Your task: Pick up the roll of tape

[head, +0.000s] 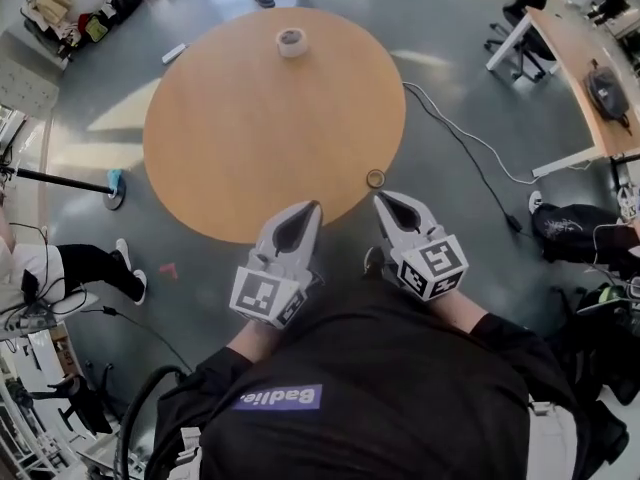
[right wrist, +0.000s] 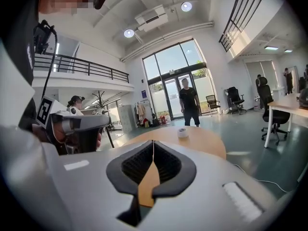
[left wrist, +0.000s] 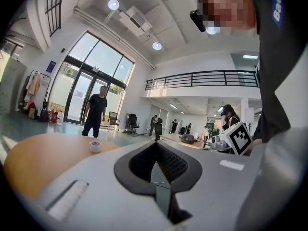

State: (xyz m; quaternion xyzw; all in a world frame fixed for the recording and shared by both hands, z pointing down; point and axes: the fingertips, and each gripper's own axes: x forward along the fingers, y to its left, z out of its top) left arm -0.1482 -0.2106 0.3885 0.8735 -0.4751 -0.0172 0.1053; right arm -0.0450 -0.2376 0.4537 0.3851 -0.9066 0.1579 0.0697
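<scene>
A small white roll of tape (head: 291, 41) lies flat on the far side of a round, light-brown wooden table (head: 250, 138), close to its far rim and well apart from both grippers. In the left gripper view the roll (left wrist: 95, 146) shows as a small white ring on the tabletop, and in the right gripper view (right wrist: 182, 133) it sits ahead of the jaws, on the table's far part.

The person holds both tools side by side at the table's near edge, pointing across it toward the roll. The grey left gripper (head: 315, 206) has its black-padded jaws brought together at the tips, with nothing between them (left wrist: 155, 143). The grey right gripper (head: 380, 198) is likewise closed at the tips and empty (right wrist: 153, 142). Each carries a cube with black-and-white square markers at its rear. Bare wrists reach forward from black sleeves.

The person's black shirt bears a purple strip with white lettering (head: 277, 398).

A small dark ring (head: 375, 178) lies on the table's near rim, just beside the right gripper's tips. Past the far rim stands a person in dark clothes (right wrist: 188, 102). A white cable (head: 470, 138) trails across the grey floor to the right, toward a wooden desk (head: 575, 58).
</scene>
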